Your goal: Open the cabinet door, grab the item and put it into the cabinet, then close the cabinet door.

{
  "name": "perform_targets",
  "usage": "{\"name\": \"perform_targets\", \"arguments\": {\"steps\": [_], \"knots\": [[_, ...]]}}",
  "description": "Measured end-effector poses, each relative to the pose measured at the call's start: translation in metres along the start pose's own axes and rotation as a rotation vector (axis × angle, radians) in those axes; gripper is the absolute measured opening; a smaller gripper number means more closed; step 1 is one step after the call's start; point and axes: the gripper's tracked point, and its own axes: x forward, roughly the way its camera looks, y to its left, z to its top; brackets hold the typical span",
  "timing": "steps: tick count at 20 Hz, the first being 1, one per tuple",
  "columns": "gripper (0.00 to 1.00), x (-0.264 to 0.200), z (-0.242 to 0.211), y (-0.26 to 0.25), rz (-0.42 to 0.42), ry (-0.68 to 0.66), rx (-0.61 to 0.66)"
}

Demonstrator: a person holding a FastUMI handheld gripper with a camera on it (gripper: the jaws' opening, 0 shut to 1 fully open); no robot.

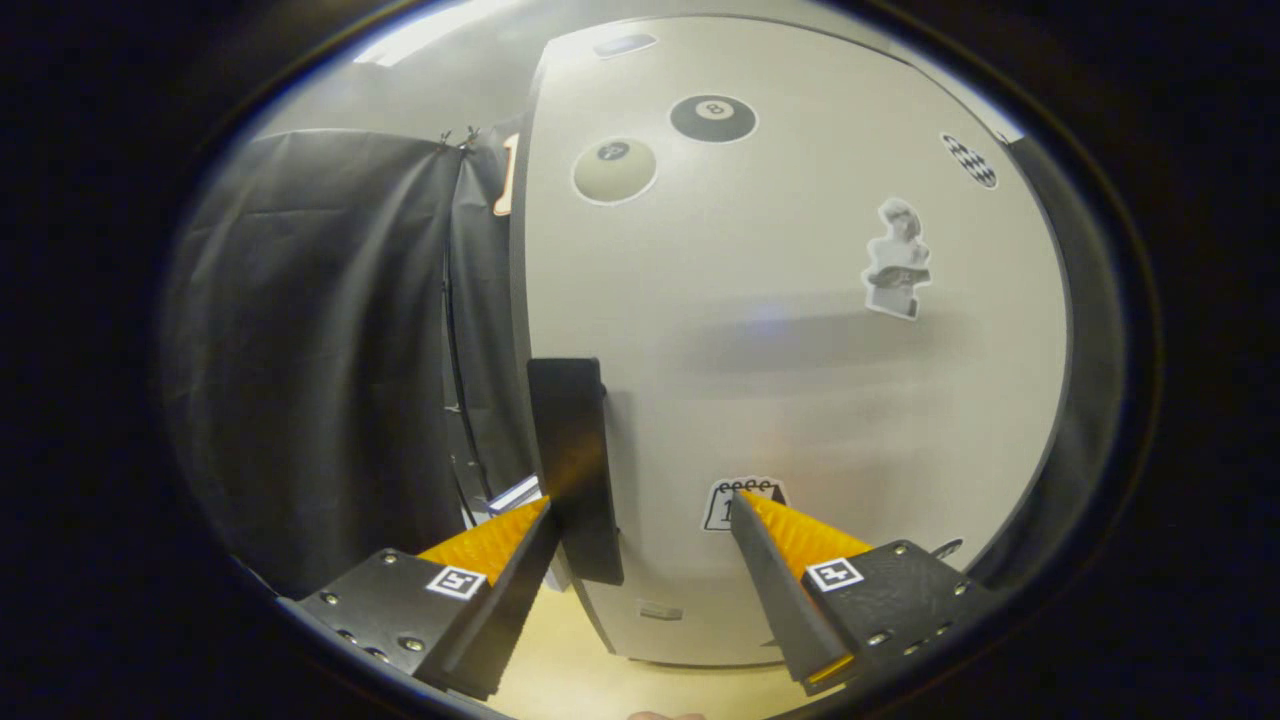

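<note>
A: What are the fingers doing?

B: The gripper (640, 515) is spread wide and holds nothing. The handle (575, 470) stands just inside the left finger (515, 560), so close that I cannot tell if they touch. The right finger (775, 565) is well apart from it.

A: What is the handle on?

B: It is a dark, upright bar on the cabinet door (800, 380), near the door's left edge. The door is pale grey and looks closed.

A: Anything on the door?

B: Stickers. Two pool balls (713, 118) up high, a little figure (897, 260) to the right, and a small sticker (722, 505) just ahead of the right finger.

A: And around it?

B: A black cloth (330, 350) hangs to the left. A light wooden table (580, 660) lies under the fingers. I cannot see the item to put away.
</note>
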Motion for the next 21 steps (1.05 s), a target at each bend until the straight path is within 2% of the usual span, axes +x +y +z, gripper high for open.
{"name": "perform_targets", "arguments": {"steps": [12,21], "knots": [[1.0,-0.002,0.004,-0.001,0.014,-0.013,-0.023],[1.0,-0.066,0.063,-0.043,-0.048,-0.151,-0.044]]}}
